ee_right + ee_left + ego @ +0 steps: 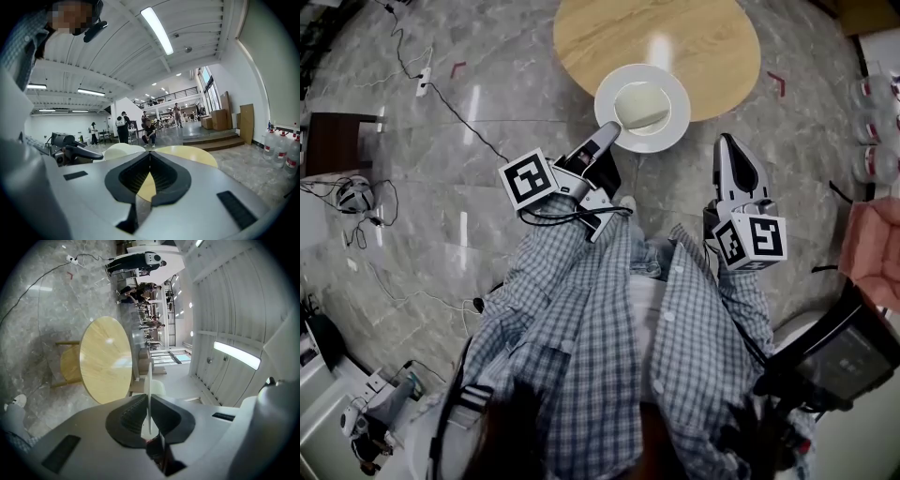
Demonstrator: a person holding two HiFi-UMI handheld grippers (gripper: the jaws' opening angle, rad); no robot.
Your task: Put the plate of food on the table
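A white plate (667,120) with a pale slab of food (642,105) hangs over the near edge of the round wooden table (675,33). My left gripper (610,133) is shut on the plate's near rim. In the left gripper view the plate (149,394) shows edge-on between the pads of the left gripper (149,401), with the table (105,359) ahead. My right gripper (728,142) hovers to the right of the plate, apart from it, shut and holding nothing. In the right gripper view the right gripper (150,154) has its tips together, and beyond them lie the table (192,157) and the plate (123,151).
Water bottles (872,122) stand on the floor at the right. Cables and a power strip (422,82) run across the marble floor on the left, near a dark cabinet (333,141). A wooden chair (70,364) sits under the table. Steps (225,139) and people are far behind.
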